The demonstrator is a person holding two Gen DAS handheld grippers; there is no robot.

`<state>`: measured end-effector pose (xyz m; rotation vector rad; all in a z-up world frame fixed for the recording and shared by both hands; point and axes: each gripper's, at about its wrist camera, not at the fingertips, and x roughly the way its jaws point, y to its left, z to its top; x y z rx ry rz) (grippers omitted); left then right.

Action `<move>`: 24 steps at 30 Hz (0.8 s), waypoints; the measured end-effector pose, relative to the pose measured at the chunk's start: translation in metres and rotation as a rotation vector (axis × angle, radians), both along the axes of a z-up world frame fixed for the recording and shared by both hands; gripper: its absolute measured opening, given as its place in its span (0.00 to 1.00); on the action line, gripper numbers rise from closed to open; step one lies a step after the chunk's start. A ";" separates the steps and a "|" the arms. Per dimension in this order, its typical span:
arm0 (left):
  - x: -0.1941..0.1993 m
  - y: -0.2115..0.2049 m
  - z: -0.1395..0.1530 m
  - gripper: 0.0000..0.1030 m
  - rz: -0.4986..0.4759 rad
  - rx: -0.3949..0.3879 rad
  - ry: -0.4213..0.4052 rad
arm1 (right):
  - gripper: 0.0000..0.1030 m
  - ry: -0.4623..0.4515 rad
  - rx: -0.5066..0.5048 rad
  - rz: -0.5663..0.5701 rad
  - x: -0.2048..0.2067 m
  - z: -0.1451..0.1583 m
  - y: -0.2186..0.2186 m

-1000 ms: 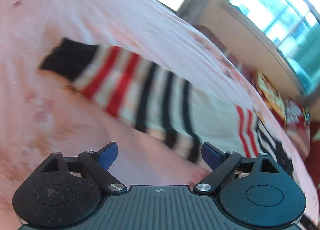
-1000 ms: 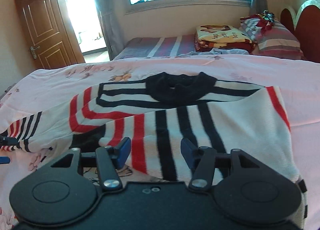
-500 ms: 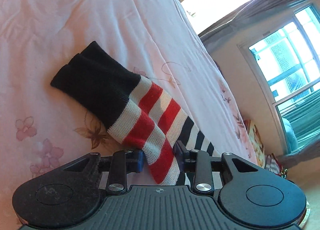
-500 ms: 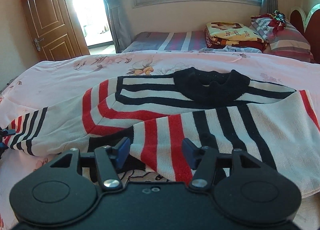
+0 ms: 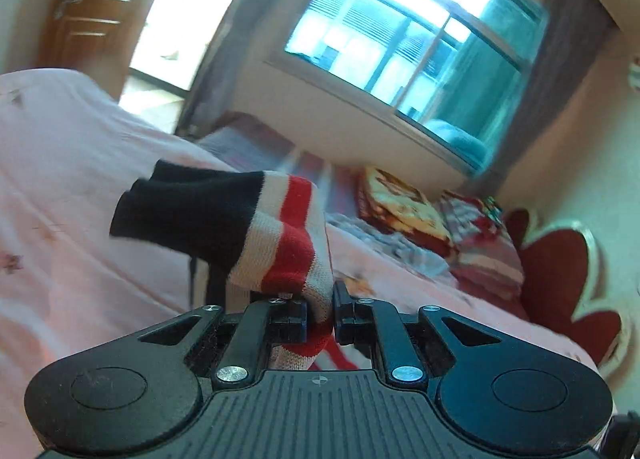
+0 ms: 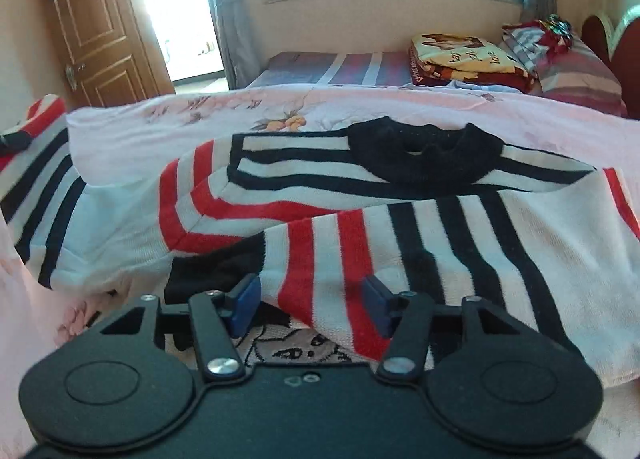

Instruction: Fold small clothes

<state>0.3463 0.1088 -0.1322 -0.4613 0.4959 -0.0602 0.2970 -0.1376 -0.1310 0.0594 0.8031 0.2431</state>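
A white knit sweater (image 6: 400, 219) with red and black stripes lies spread on the pink bed, its black collar (image 6: 424, 155) on the far side. My left gripper (image 5: 320, 299) is shut on one sleeve (image 5: 280, 243) just behind its black cuff (image 5: 180, 211), which hangs in the air above the bed. In the right wrist view that raised sleeve (image 6: 40, 179) stretches up and away at the far left. The other sleeve is folded across the body, its black cuff (image 6: 212, 271) in front of my right gripper (image 6: 311, 305). That gripper hovers open over the red stripes, gripping nothing.
The pink floral bedspread (image 6: 200, 115) covers the whole near bed. Behind it stands a second bed (image 6: 340, 67) with a folded blanket (image 6: 468, 55) and pillows (image 6: 572, 71). A wooden door (image 6: 92, 39) is at the back left and a red headboard (image 5: 560, 271) at the right.
My left gripper went from open above the sleeve to shut on it near the cuff, then lifted it off the bed while rolling. The right gripper stayed open and hardly moved.
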 end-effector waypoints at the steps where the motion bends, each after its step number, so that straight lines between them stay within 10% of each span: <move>1: 0.008 -0.023 0.002 0.12 -0.065 0.013 0.005 | 0.54 -0.005 0.019 -0.015 -0.003 0.004 -0.009; 10: 0.039 -0.205 -0.021 0.12 -0.419 0.312 0.208 | 0.54 0.018 0.077 -0.166 -0.034 0.014 -0.103; 11: 0.030 -0.208 -0.013 0.15 -0.417 0.324 0.180 | 0.55 0.014 0.080 -0.173 -0.038 0.013 -0.108; 15: -0.009 -0.195 0.025 0.83 -0.358 0.301 0.058 | 0.58 0.012 0.092 -0.192 -0.044 0.012 -0.117; 24: 0.002 -0.101 0.004 0.83 -0.060 0.304 0.153 | 0.70 0.001 0.165 -0.087 -0.035 0.016 -0.061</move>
